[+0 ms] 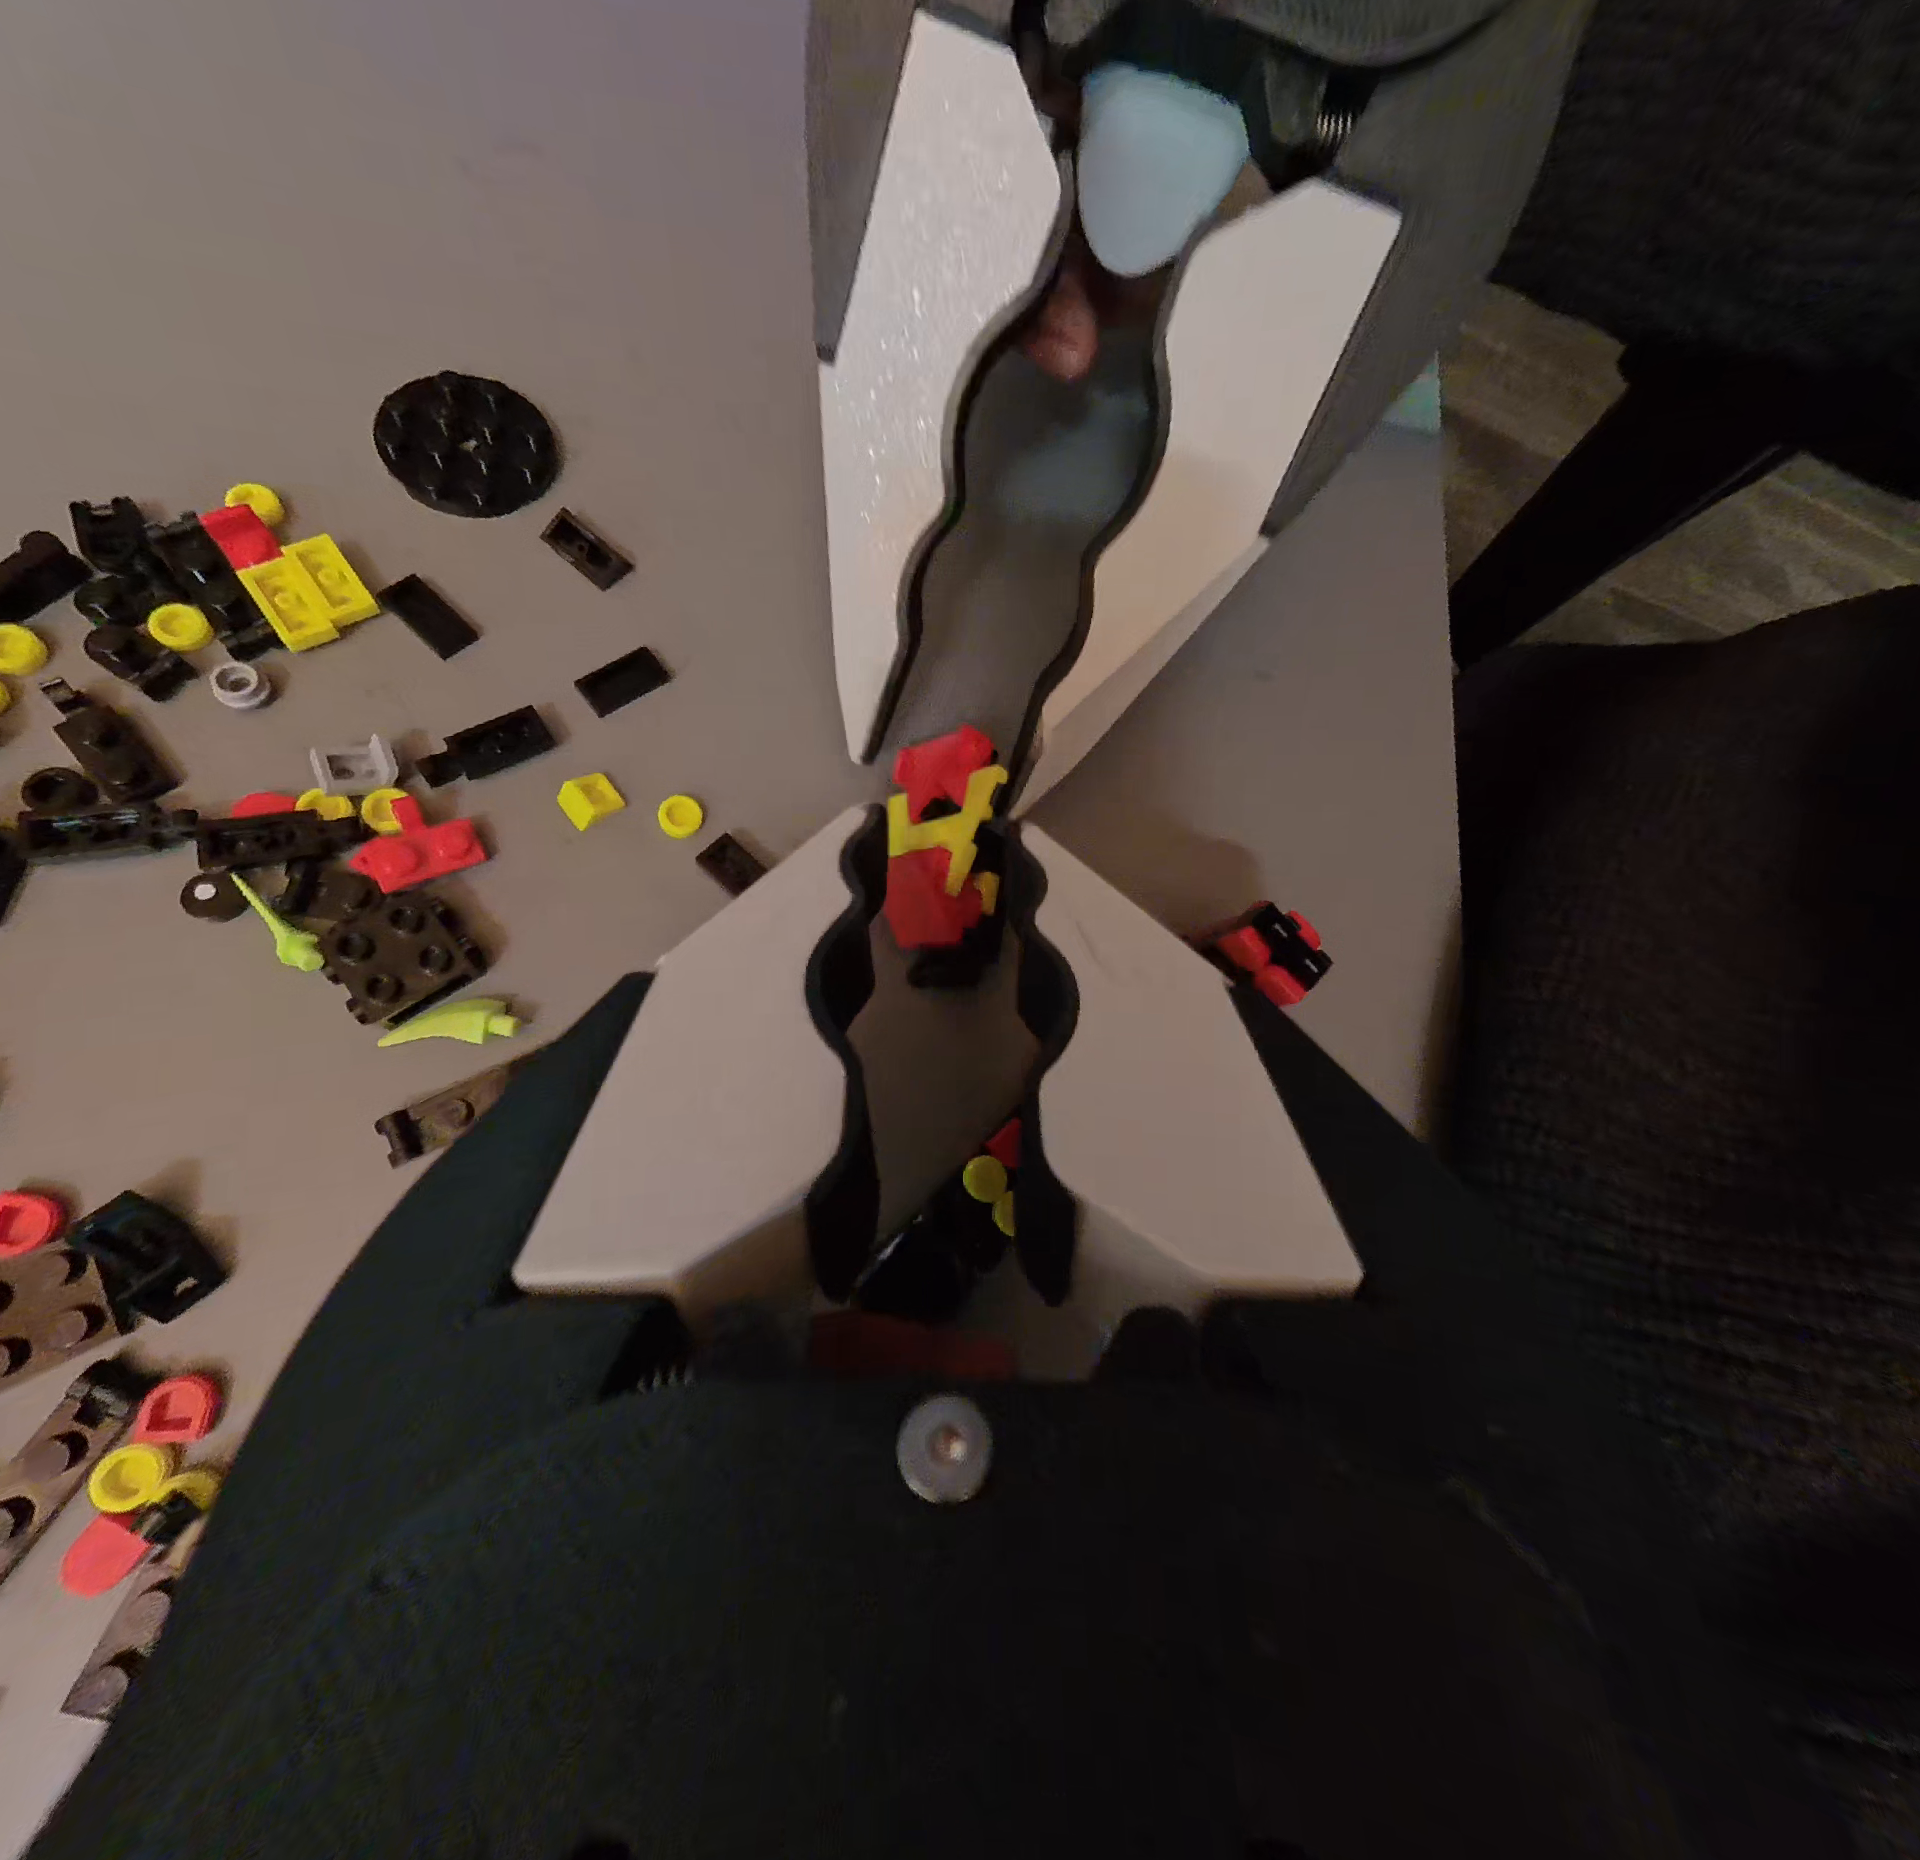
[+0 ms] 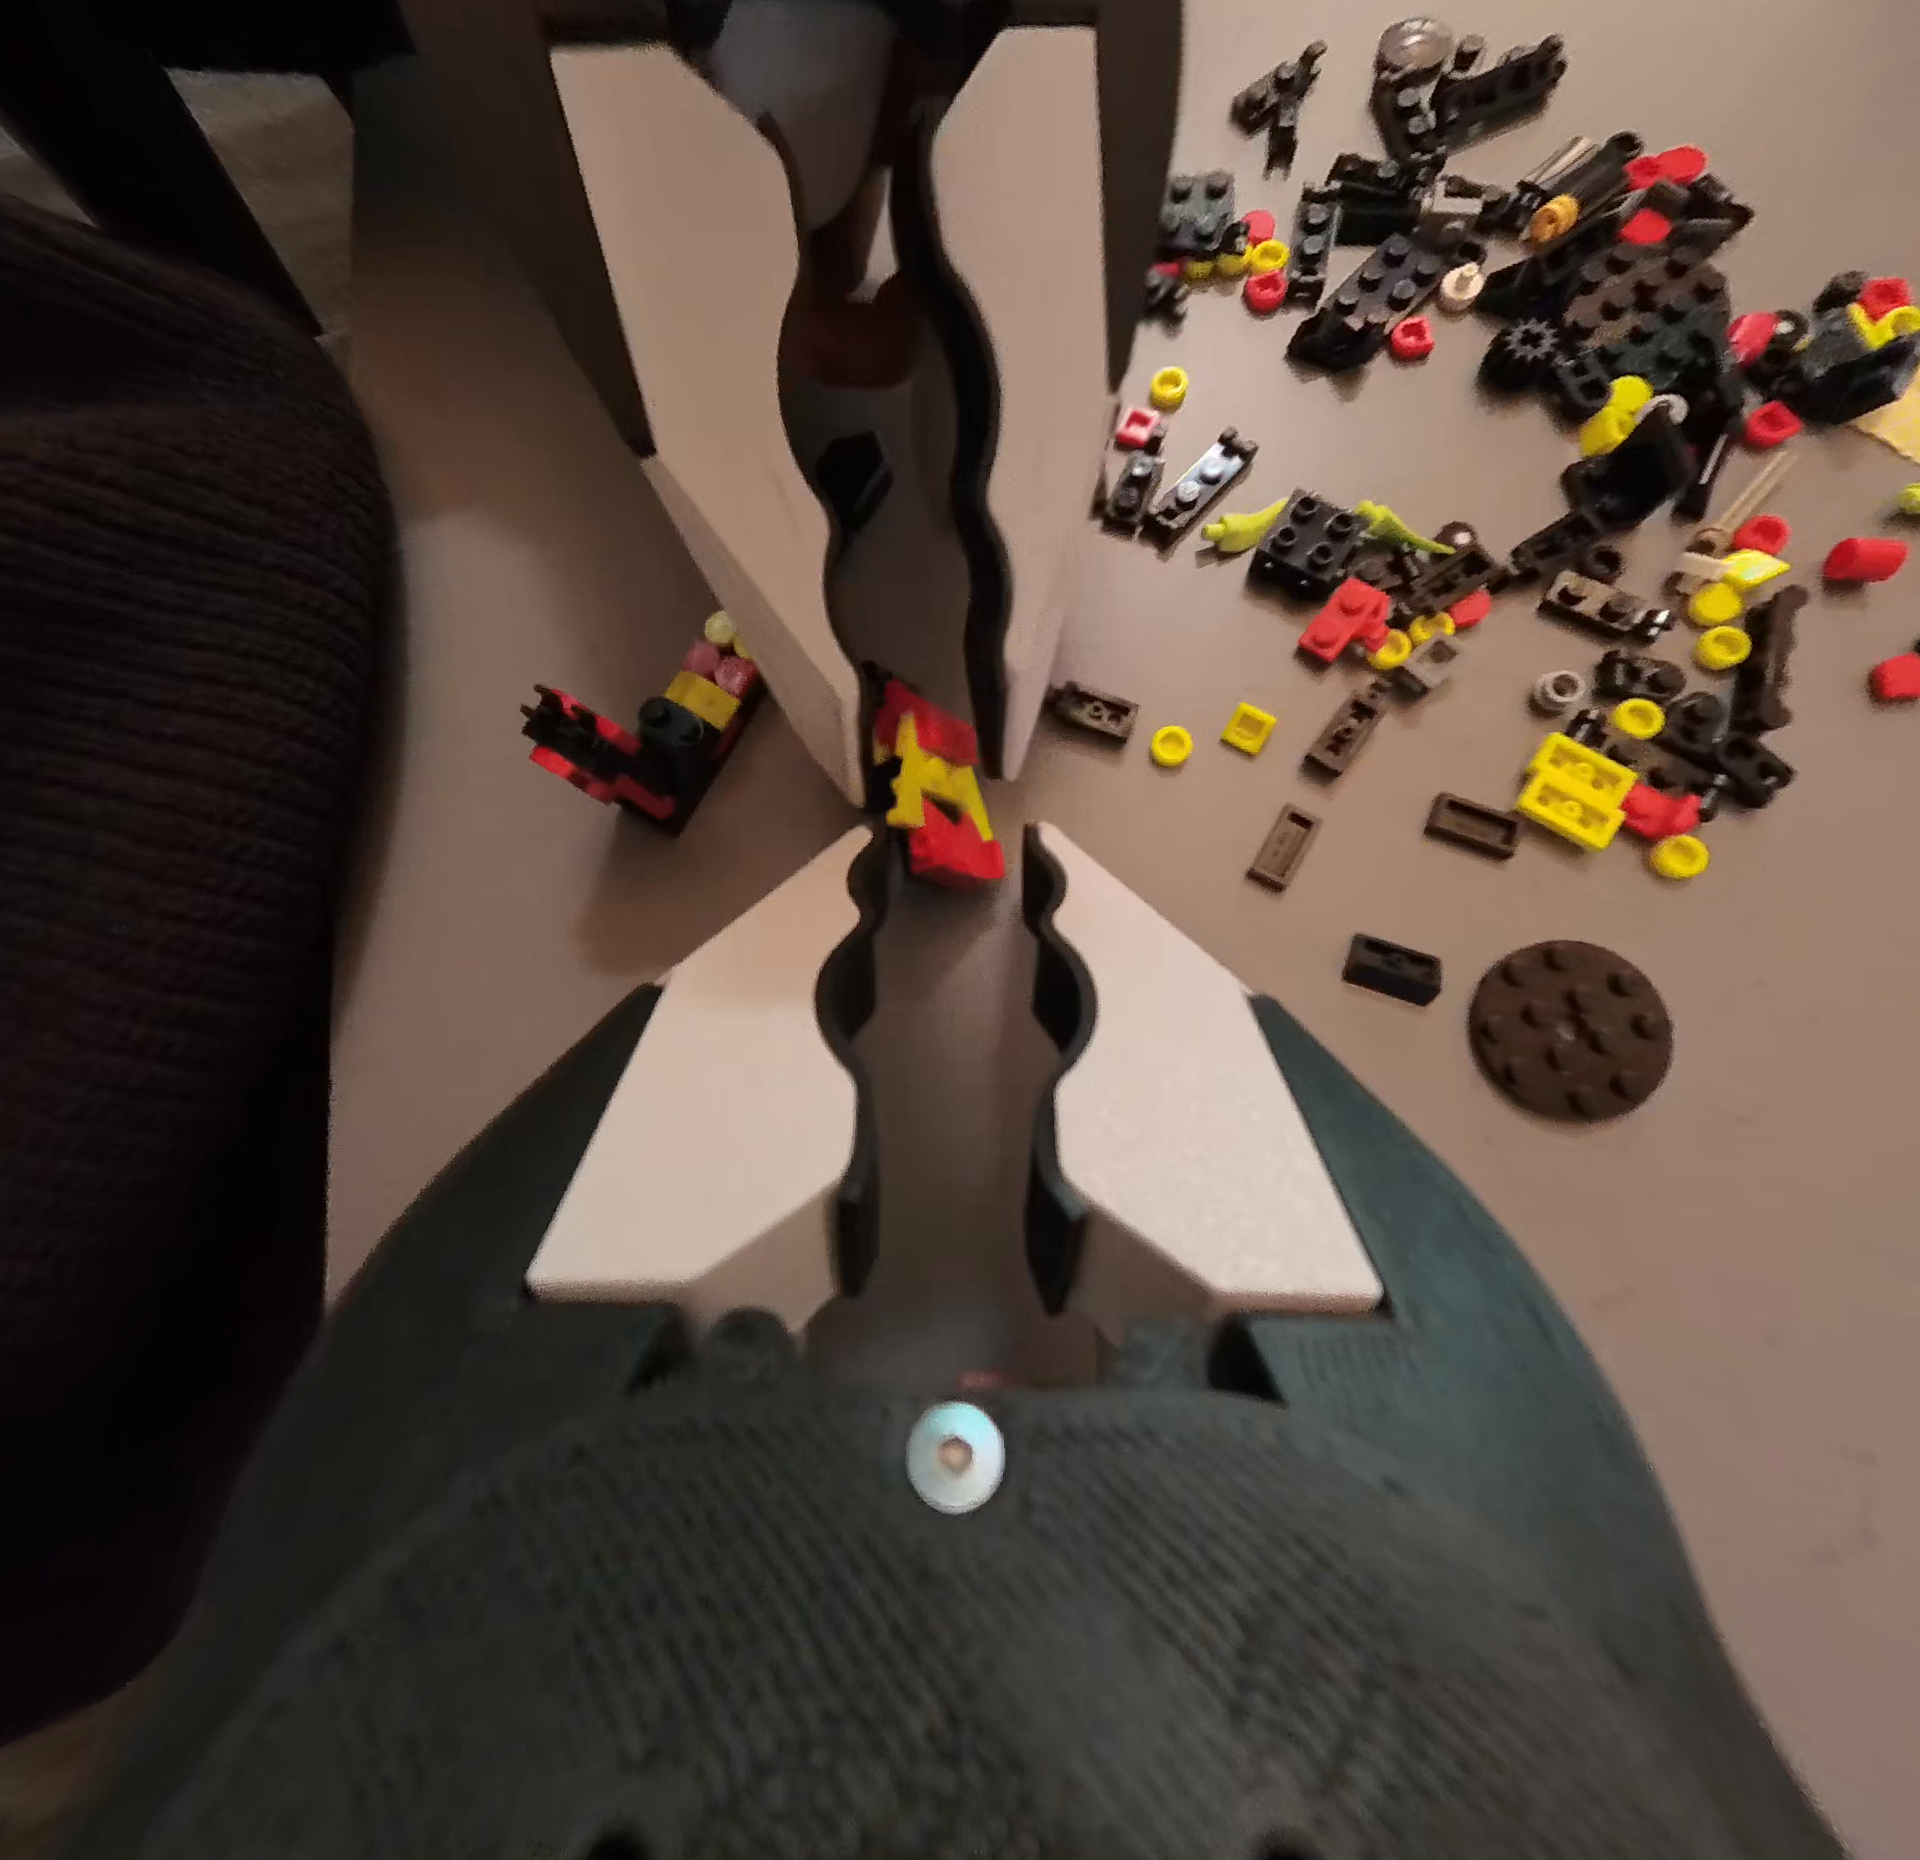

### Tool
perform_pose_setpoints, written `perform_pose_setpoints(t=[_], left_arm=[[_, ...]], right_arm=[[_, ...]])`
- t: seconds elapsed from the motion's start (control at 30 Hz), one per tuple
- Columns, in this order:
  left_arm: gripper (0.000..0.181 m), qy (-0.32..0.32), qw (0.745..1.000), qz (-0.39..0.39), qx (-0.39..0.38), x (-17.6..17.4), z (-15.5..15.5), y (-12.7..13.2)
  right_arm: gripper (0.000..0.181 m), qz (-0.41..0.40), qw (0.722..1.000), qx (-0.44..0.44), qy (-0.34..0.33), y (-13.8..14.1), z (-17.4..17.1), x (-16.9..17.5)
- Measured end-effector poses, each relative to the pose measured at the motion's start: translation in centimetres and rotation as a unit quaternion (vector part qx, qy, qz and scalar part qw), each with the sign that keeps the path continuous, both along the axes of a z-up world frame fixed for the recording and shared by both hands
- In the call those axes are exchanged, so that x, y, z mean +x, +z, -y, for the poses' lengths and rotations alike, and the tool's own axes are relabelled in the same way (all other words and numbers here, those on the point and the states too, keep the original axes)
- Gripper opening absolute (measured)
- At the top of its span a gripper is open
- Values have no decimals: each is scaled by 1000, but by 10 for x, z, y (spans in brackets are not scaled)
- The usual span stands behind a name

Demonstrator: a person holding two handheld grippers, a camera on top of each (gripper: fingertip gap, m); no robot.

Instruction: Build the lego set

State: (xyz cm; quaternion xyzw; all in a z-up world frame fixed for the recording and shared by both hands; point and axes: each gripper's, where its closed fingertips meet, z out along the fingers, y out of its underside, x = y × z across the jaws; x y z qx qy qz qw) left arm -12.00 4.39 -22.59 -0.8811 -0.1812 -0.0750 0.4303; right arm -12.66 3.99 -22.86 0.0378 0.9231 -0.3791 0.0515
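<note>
A small red, yellow and black lego assembly [image 1: 935,860] is held above the grey table [image 1: 520,200]. My left gripper [image 1: 943,825] is shut on it, with most of it between the fingers. In the right wrist view the assembly [image 2: 935,792] sticks out of the left gripper towards me. My right gripper [image 2: 948,836] meets it tip to tip. Its jaws stand narrowly apart around the red end, with thin gaps on both sides. A second black, red and yellow sub-build [image 2: 644,740] stands on the table beside the left gripper, and shows in the left wrist view [image 1: 1273,953].
Loose black, red and yellow pieces [image 1: 208,667] lie spread over the table, shown in the right wrist view too [image 2: 1558,460]. A black round plate [image 1: 468,444] [image 2: 1569,1031] lies apart. Dark fabric seating [image 1: 1662,979] borders the table edge [image 1: 1444,667]. Less than 4 cm separates the two grippers' tips. It is some 10 cm from my right tips to the black round plate [image 1: 468,444]. Look for it in the right wrist view [image 2: 1564,1007] too.
</note>
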Motion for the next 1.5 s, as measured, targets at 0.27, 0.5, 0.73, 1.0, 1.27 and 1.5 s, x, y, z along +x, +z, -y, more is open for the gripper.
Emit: perform_pose_setpoints(t=[0.27, 0.5, 0.73, 1.0, 1.27, 1.5], left_arm=[[29, -14, 1000, 9, 21, 4, 2, 8], [24, -1, 1000, -18, -18, -2, 3, -4], [18, -1, 999, -33, -27, -3, 3, -6], [17, -4, 998, -55, -37, -4, 4, -5], [17, -8, 998, -53, -36, -2, 4, -6], [29, -13, 999, -46, -16, 1, 2, 0]], right_arm=[[21, 59, 991, -95, -78, 28, 0, -31], [11, -1, 993, -65, -101, 18, 4, -49], [8, -52, 995, -8, -86, 1, 11, -54], [11, -13, 995, -13, -103, -3, 23, -61], [7, -22, 994, -5, -109, -3, 25, -62], [6, 58, 979, -156, -121, 59, 16, -41]])
